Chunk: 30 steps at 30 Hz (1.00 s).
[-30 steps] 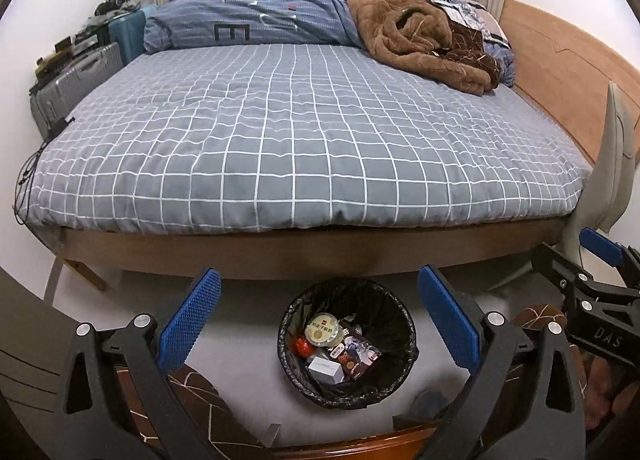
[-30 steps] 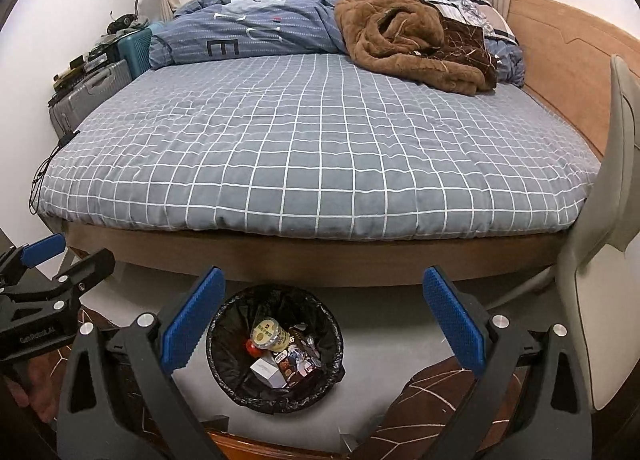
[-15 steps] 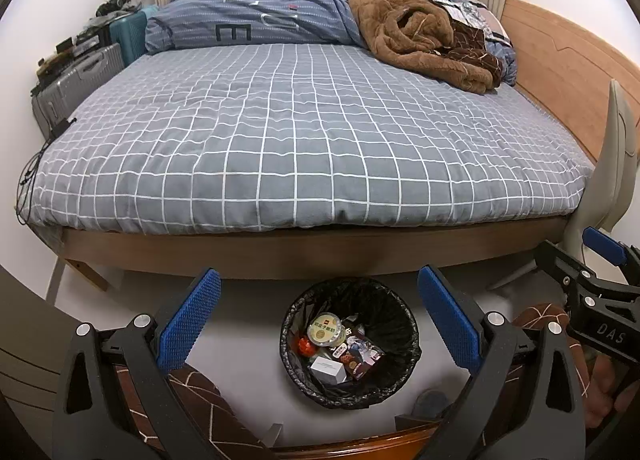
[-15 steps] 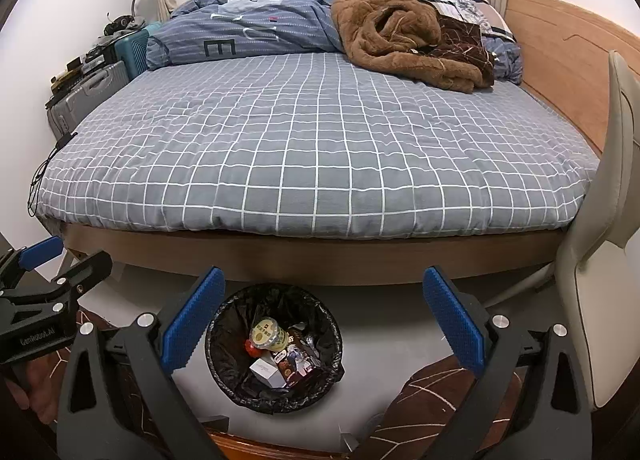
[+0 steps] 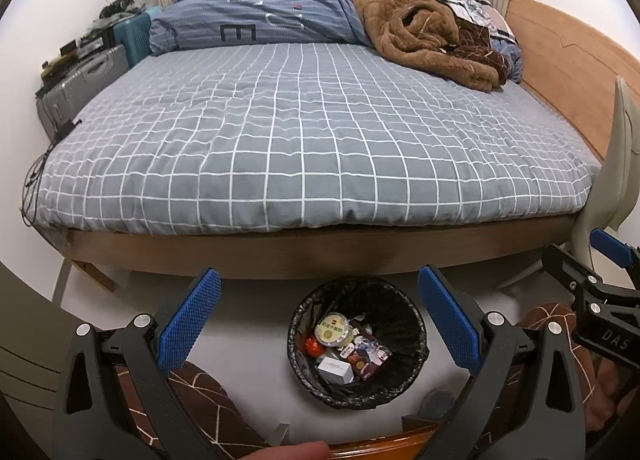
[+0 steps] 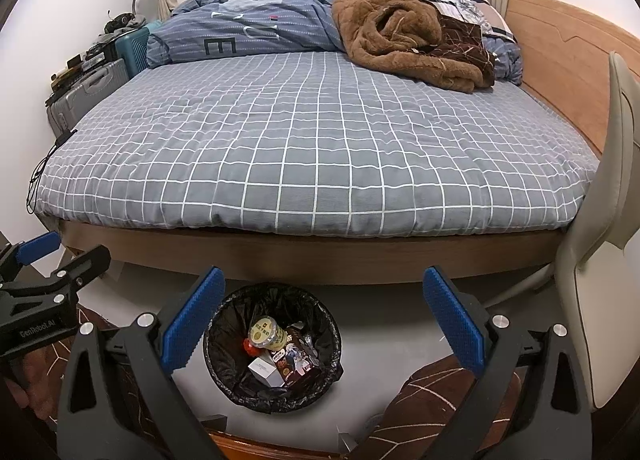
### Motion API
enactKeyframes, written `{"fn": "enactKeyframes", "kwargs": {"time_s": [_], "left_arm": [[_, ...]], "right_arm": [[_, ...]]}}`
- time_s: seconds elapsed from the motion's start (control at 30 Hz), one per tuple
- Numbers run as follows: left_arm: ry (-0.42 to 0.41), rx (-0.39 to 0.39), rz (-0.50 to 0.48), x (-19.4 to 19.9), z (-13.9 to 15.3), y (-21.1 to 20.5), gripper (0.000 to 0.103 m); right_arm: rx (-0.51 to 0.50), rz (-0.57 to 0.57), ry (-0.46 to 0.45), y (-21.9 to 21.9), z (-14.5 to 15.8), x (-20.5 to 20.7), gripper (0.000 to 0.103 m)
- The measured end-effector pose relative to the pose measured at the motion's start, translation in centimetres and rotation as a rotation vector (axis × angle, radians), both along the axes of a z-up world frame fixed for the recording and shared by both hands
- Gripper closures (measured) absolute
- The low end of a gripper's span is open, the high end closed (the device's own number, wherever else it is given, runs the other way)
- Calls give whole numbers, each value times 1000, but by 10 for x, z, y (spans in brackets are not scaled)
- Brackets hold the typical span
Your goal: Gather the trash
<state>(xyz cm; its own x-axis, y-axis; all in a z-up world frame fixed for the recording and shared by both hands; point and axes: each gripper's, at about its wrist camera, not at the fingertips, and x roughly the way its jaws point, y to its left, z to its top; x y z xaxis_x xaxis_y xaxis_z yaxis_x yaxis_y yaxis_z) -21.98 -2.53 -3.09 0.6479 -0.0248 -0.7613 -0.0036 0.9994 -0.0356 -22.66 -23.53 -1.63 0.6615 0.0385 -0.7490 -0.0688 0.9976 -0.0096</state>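
Note:
A round bin with a black liner (image 5: 404, 316) stands on the floor by the bed's foot; it also shows in the right wrist view (image 6: 240, 380). Inside lie a round yellow-lidded tub (image 5: 334, 333), a white box (image 5: 335, 368), printed wrappers (image 5: 370, 354) and a small red item (image 5: 312, 346). My left gripper (image 5: 318, 320) hangs open and empty above the bin. My right gripper (image 6: 320, 320) is open and empty, with the bin below and left of its middle. Each gripper shows at the edge of the other's view.
A bed with a grey checked cover (image 5: 304, 132) fills the view ahead, with a blue duvet (image 5: 260, 16) and brown blanket (image 5: 416, 32) at its far end. Suitcases (image 5: 80, 84) stand on the left. A beige chair (image 6: 600, 260) stands on the right.
Both grippers have drifted only slightly; the view has shifted a little. Both stay open and the bin's contents are the same.

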Motion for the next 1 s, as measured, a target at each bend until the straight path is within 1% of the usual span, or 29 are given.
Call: {"fn": "enactKeyframes", "kwargs": {"time_s": [0.1,0.2,0.33,0.47,0.6,0.7,0.8,1.0], "left_arm": [[-3,28,6,0,0,-2,6],[-6,36,12,0,1,-2,6],[0,37,5,0,2,-3,6],[10,9,3,2,1,-2,6],[9,15,1,1,1,-3,6],[13,-3,-4,1,1,-1,6],[6,27,-1,1,1,-3,6],[10,27,-2,2,1,-4,6]], "right_arm": [[2,1,-1,0,0,0,8],[1,0,0,0,0,0,8],[1,1,1,0,0,0,8],[1,2,2,0,-1,0,8],[2,2,2,1,-3,-1,8],[3,1,3,0,-2,-1,8],[5,1,4,1,-4,-1,8],[7,-1,5,2,-5,-1,7]]}}
